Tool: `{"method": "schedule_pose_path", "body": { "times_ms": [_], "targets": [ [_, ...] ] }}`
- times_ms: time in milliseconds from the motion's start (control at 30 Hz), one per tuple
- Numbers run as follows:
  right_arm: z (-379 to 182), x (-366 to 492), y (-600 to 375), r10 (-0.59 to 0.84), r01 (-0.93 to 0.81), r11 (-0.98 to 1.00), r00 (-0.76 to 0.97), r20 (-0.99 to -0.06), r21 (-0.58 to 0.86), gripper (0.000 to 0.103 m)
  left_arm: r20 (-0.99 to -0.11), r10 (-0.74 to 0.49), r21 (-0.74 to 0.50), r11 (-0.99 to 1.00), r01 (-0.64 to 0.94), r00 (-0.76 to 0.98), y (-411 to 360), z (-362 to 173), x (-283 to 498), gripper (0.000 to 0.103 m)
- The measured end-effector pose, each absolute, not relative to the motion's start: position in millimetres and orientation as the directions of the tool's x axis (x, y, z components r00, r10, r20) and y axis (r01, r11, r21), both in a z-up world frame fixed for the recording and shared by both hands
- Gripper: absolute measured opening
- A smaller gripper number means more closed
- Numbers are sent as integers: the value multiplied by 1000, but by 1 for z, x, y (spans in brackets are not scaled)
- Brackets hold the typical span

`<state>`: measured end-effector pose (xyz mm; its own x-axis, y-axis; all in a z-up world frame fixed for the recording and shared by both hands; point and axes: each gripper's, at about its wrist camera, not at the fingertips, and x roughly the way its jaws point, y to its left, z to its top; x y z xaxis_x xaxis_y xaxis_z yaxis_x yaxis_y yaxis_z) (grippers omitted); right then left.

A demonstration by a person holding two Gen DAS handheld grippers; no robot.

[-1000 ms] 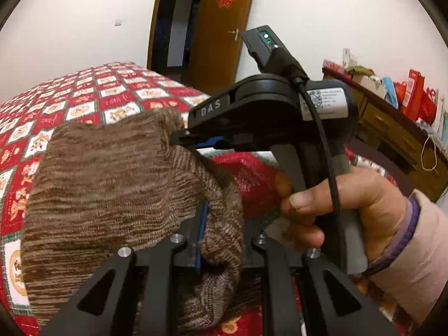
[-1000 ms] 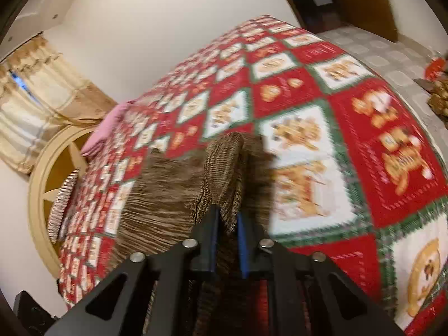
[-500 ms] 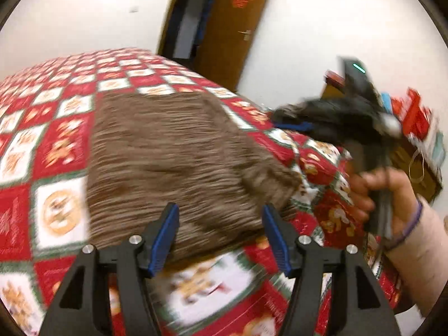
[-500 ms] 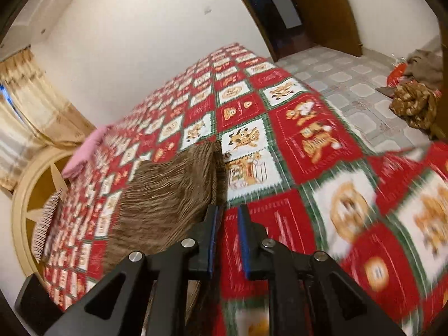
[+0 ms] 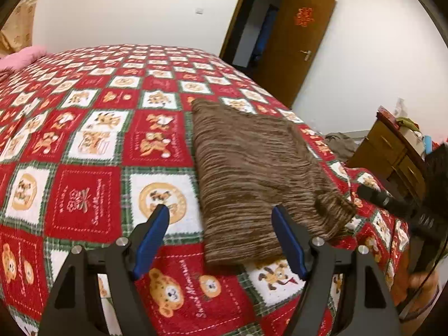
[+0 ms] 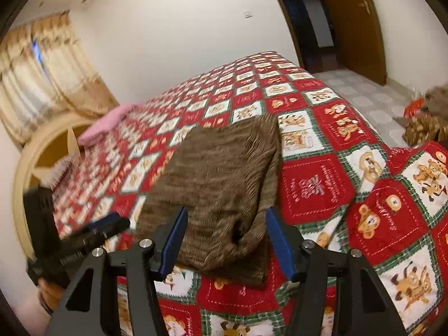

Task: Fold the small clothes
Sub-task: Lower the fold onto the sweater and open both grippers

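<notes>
Left gripper (image 5: 220,235) spread wide, nothing between the blue pads, poised above the red patchwork bedspread (image 5: 84,196) just left of the folded brown knit garment (image 5: 252,173). Garment lying flat near the bed's edge, lumpy at its near corner. Right gripper (image 6: 225,239) likewise parted and empty, fingers either side of that near corner
</notes>
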<state>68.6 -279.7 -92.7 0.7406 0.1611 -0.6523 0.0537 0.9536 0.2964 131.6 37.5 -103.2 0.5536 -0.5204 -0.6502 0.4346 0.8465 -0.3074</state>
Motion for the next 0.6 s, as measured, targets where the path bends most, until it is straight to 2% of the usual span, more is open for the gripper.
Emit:
{"method": "schedule_pose_path", "body": {
  "times_ms": [33, 67, 200, 267, 333, 433, 533, 567, 600],
  "targets": [
    [-100, 70, -275, 159, 53, 958, 720, -676, 281, 19, -653, -515, -303, 849, 433, 555, 39, -104, 133, 78],
    [-109, 72, -272, 147, 67, 961, 695, -703, 267, 16, -655, -509, -296, 853, 430, 558, 40, -104, 133, 78],
    [-140, 73, -283, 117, 154, 950, 634, -765, 273, 12, -657, -504, -298, 857, 420, 561, 45, -104, 135, 78],
    [-141, 66, -289, 140, 175, 934, 621, -771, 311, 12, -656, -505, -302, 857, 419, 561, 47, -104, 138, 78],
    [-142, 61, -293, 97, 210, 941, 583, -807, 265, 12, -657, -508, -302, 854, 423, 557, 49, -105, 142, 78],
    [-143, 47, -301, 107, 229, 937, 535, -838, 266, 13, -659, -507, -301, 855, 423, 556, 50, -106, 151, 78],
    [-126, 40, -295, -4, 218, 966, 544, -839, 137, 14, -659, -487, -293, 868, 401, 573, 53, -104, 163, 78],
    [-117, 41, -294, -40, 217, 971, 571, -820, 104, 16, -658, -486, -299, 870, 393, 576, 54, -103, 168, 78],
    [-107, 43, -293, -56, 215, 972, 599, -799, 93, 30, -656, -488, -310, 870, 383, 576, 55, -101, 173, 78]
  ]
}}
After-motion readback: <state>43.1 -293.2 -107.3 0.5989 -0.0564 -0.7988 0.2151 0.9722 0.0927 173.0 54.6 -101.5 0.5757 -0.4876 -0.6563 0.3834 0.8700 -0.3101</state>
